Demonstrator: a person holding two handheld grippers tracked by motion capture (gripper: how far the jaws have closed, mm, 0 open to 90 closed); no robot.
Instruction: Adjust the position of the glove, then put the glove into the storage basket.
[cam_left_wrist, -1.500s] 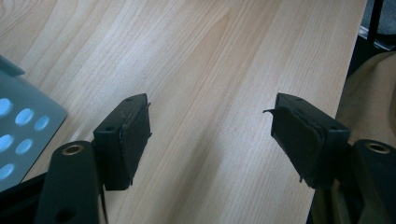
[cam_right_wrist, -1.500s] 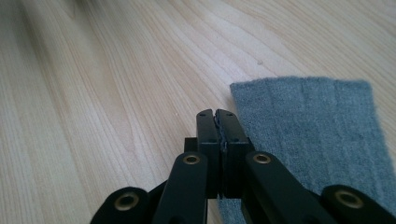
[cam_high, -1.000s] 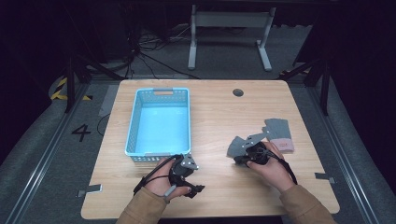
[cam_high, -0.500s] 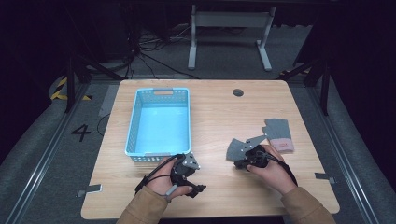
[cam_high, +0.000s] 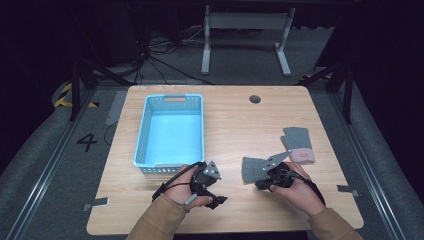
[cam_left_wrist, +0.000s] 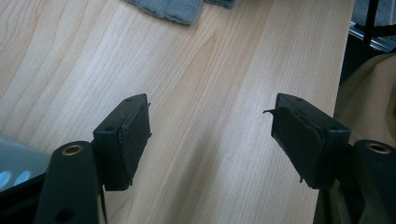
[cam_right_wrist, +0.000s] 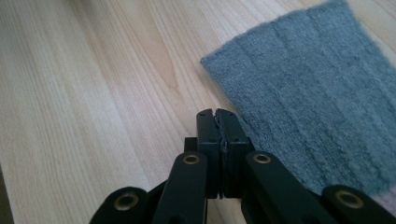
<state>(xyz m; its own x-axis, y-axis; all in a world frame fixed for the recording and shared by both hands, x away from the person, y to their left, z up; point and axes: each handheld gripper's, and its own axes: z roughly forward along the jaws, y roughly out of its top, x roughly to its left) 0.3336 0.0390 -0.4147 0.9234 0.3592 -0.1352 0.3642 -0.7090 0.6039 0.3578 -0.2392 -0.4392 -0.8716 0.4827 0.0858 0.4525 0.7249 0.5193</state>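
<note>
Only readable thing was a big "4" (cam_high: 86, 142) marked in black on the grey floor, left of the table, just below some yellow-and-black hazard stripes (cam_high: 64, 95). Nothing legible on the table stuff itself.

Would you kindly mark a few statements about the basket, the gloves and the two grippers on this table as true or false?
1. The blue basket holds a glove. False: it is empty.
2. The right gripper has its jaws shut. True.
3. The left gripper grips a grey glove. False: its jaws stand open over bare table.
4. The glove with a pink cuff lies right of the basket. True.
5. The plain grey glove hangs in the air. False: it lies flat on the table.
</note>
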